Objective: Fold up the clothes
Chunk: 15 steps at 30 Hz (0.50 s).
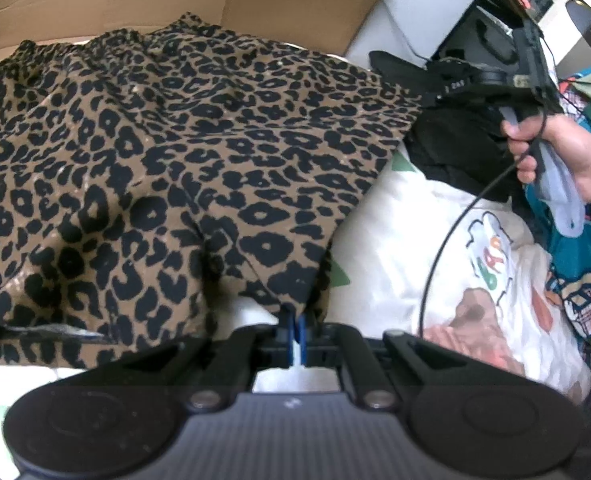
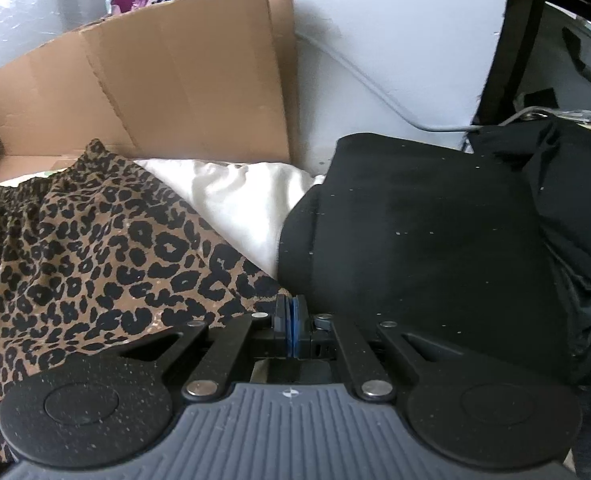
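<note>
Your left gripper (image 1: 295, 330) pinches the leopard garment's (image 1: 167, 152) near hem; your right gripper (image 2: 292, 330) pinches its right corner. The cloth stretches away from you, leftward.

The leopard-print garment (image 1: 167, 152), brown with black spots, spreads rumpled ahead and to the left of my left fingers (image 1: 294, 330), its gathered waistband at the far end by the cardboard, and its near hem is pinched between those fingers. From my right fingers (image 2: 291, 326) its near corner (image 2: 95, 264) lies just to their left. A black garment (image 2: 415, 248) sits folded ahead and to the right of them, dotted with pale lint.
</note>
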Motion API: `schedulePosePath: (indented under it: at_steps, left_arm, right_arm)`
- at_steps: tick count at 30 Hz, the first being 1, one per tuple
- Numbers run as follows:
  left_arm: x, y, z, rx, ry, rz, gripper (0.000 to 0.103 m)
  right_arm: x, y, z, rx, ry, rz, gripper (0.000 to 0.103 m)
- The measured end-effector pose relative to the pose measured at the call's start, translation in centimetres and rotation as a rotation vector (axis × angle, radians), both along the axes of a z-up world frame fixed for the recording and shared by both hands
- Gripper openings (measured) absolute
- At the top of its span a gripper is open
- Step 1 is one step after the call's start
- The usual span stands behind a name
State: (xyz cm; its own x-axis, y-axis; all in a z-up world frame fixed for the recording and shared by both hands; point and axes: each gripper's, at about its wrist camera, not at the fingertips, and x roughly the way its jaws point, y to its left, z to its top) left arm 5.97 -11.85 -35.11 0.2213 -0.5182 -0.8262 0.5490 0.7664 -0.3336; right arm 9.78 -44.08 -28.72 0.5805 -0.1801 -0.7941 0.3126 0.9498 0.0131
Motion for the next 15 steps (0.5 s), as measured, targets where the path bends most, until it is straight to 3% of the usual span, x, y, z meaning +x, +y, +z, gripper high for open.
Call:
schedulePosePath:
  at_steps: [8,12,15]
  left_arm:
    - [0.7,-1.1,-2.1,0.054,0.047,-0.042,0.002]
    - [0.8,-0.2,-1.4,0.004,0.077,-0.061,0.012]
    - [0.3,0.7,-0.8,-0.029,0.104,-0.085,0.013]
  right_arm:
    - [1.2,-0.2,-2.9,0.016,0.093,-0.059,0.000]
    - [1.0,0.8,-1.7,-0.012,0.065,-0.061,0.002]
    - [0.6,1.6,-0.4,0.006,0.030,-0.030,0.002]
